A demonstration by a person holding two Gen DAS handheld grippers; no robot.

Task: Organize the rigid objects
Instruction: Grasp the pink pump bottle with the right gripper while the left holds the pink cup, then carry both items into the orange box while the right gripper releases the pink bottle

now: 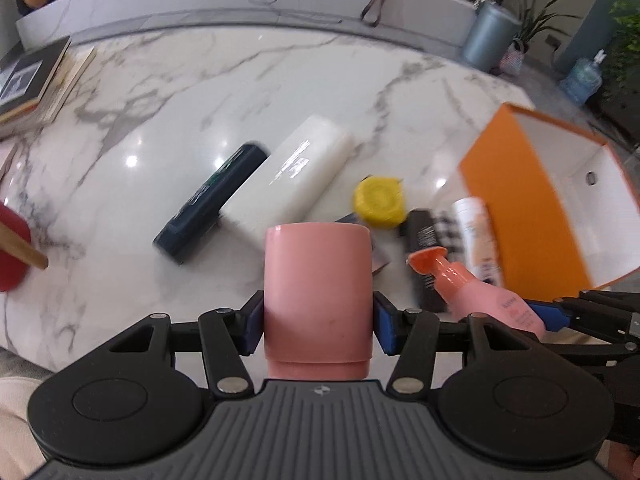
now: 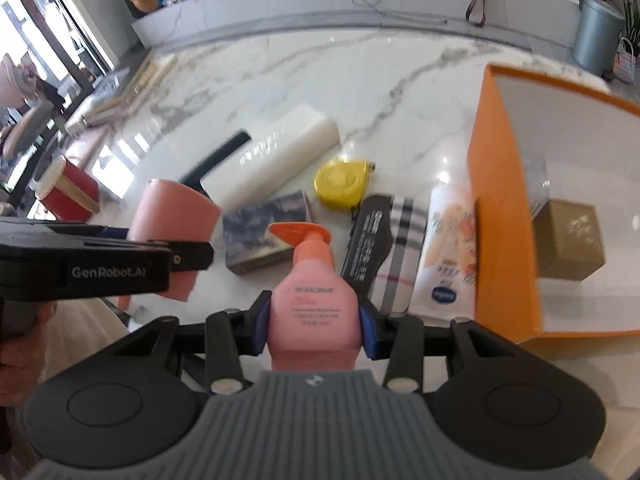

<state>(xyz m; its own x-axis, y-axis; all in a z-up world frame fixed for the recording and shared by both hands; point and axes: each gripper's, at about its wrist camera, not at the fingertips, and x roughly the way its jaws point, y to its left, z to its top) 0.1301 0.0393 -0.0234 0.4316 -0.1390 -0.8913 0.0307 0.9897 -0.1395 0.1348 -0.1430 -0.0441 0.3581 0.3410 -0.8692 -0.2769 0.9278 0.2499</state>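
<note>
Ribbed grey housing and black linkage arms fill the bottom of both wrist views. Between them, the left gripper is clamped on a smooth matte pink cylindrical cup, its blue pads pressed to the cup's two sides; the cup's base is cut off by the housing. The right gripper is clamped the same way on a glossy pink plastic pump bottle with an orange nozzle; its label print is too blurred to read fully.

Beyond the fingers spreads a polished white marble tabletop with grey veins, mirroring ceiling lights. On it lie a long translucent white rectangular block touching a dark navy flat case, a round yellow plastic tape measure, a small box with a mottled blue-grey printed top, a black packet with white lettering resting on a checked cloth, and a soft white pouch with peach print lying against an orange cardboard box with a white inside. Inside that box sits a brown cardboard cube; something pale behind it is too smeared to identify.

At the table's left edge a red round container with a tan band is partly cropped, and stacked books run off the frame
</note>
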